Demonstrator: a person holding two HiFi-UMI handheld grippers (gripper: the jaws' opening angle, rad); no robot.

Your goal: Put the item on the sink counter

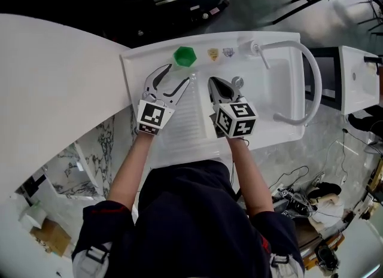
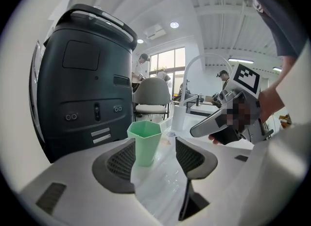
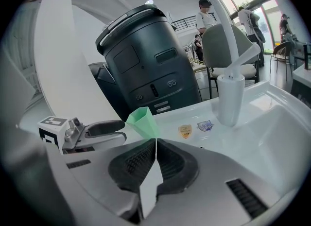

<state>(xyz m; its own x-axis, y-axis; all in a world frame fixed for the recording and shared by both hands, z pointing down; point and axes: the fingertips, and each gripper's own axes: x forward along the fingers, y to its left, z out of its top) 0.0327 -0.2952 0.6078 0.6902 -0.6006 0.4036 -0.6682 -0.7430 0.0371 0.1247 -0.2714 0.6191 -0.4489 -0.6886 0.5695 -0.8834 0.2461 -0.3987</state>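
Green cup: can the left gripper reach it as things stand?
Likely yes. The green cup stands upright on the counter just ahead of the left gripper, fingers apart, nothing in between. The shut right gripper sits off to the side.

cup point(image 1: 184, 56) on sink counter point(image 1: 141, 69); stickers point(image 1: 213, 54) then faucet point(image 1: 316, 88) to its right.

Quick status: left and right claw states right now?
Left claw: open, gripping nothing; green cup stands just ahead of it.
Right claw: closed, empty.
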